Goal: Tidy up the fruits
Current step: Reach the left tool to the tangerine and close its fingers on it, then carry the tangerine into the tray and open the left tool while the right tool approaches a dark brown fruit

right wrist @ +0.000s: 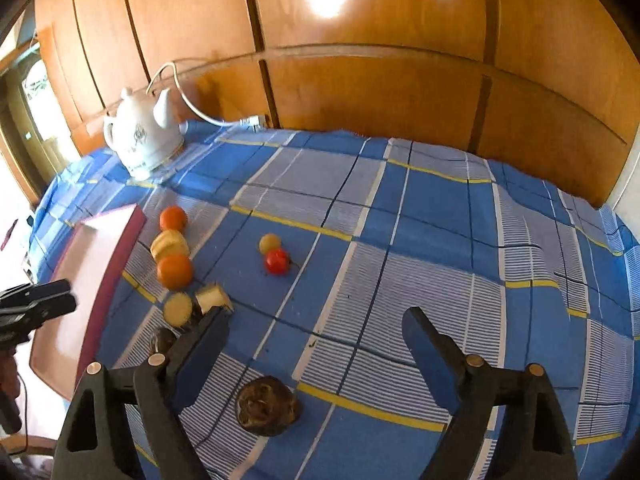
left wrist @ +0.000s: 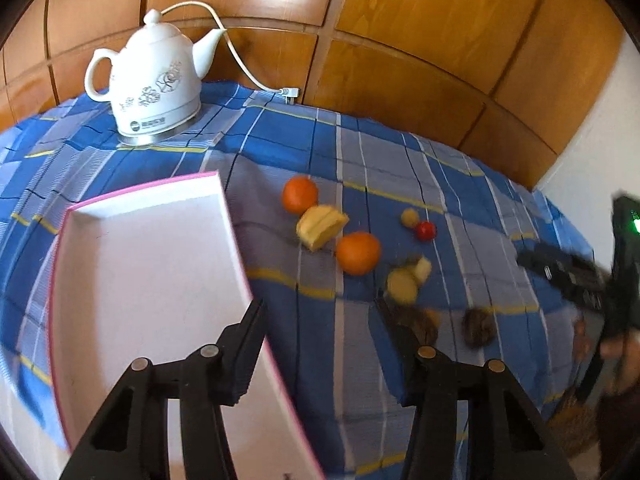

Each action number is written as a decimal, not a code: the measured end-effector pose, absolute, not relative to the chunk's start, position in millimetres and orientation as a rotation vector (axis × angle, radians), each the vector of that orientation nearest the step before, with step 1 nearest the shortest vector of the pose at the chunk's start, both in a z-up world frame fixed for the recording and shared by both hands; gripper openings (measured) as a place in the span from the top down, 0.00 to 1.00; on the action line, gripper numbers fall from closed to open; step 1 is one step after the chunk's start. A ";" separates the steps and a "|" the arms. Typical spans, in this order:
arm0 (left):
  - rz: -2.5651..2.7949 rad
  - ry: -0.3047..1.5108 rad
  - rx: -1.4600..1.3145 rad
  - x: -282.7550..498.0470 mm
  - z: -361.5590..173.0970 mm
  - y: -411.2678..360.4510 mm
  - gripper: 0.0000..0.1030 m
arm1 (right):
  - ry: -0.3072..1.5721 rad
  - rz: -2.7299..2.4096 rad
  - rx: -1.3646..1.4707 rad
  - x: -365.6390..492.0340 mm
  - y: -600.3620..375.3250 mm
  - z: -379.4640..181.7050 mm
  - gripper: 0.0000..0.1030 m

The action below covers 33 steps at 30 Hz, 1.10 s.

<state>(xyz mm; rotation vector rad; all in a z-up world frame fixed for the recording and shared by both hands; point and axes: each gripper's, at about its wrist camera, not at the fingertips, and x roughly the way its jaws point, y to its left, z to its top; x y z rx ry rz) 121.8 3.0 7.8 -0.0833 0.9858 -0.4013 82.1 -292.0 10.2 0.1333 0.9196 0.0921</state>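
The fruits lie in a loose line on the blue checked cloth over the table (right wrist: 420, 208), just right of the pink-rimmed white tray (left wrist: 132, 264), which holds nothing visible. The right claw (right wrist: 316, 320) stands wide apart and empty, pointing steeply down. The dark brown wrinkled fruit (right wrist: 267, 406) sits on the cloth at about six o'clock from the claw's midpoint, nearer the left finger than the right and not touched by either. It looks roughly round, with no clear long axis, so the approach angle probably matters little.

The left claw (left wrist: 320, 308) is also apart and empty, its left finger over the tray's edge, its right finger across a second brown fruit (left wrist: 418, 322). The right hand seems the better placed for the lone brown fruit.

The left wrist view shows the tray's bare floor and two oranges (left wrist: 358, 253), banana pieces (left wrist: 321, 226), a small red fruit (left wrist: 425, 231). The right wrist view alone shows the clear gap between fingers and fruit.
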 end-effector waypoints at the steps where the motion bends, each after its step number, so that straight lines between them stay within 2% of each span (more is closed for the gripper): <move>1: -0.397 0.992 -0.099 133.1 7.8 -0.1 0.49 | 0.916 0.098 0.151 82.3 -293.9 11.3 0.13; 6: -0.386 1.010 -0.100 181.6 6.0 -19.7 0.50 | 0.906 0.105 0.181 83.9 -296.3 15.1 0.13; 9: -0.372 1.022 -0.078 210.1 0.1 -32.4 0.58 | 0.903 0.115 0.190 84.4 -296.6 16.3 0.13; 19: -0.300 1.095 -0.032 275.1 -38.2 -57.0 0.56 | 0.909 0.132 0.226 86.6 -299.9 16.7 0.13; 21: -0.295 1.120 -0.035 282.3 -46.5 -58.5 0.57 | 0.908 0.134 0.225 86.7 -299.6 16.9 0.13; 22: -0.292 1.131 -0.032 285.6 -51.2 -58.8 0.63 | 0.909 0.133 0.222 87.1 -299.5 16.7 0.13; 24: -0.295 1.120 -0.035 286.3 -53.1 -57.8 0.64 | 0.915 0.131 0.216 87.6 -299.3 15.6 0.13; 29: -0.287 1.067 -0.085 276.4 -40.2 -46.1 0.64 | 0.960 0.100 0.224 91.4 -304.2 7.3 0.42; 31: -0.294 1.032 -0.098 266.9 -28.9 -38.6 0.64 | 1.003 0.102 0.258 94.3 -308.7 0.3 0.48; 33: -0.298 0.997 -0.095 256.4 -18.2 -32.5 0.64 | 1.046 0.145 0.271 97.3 -306.1 -6.9 0.50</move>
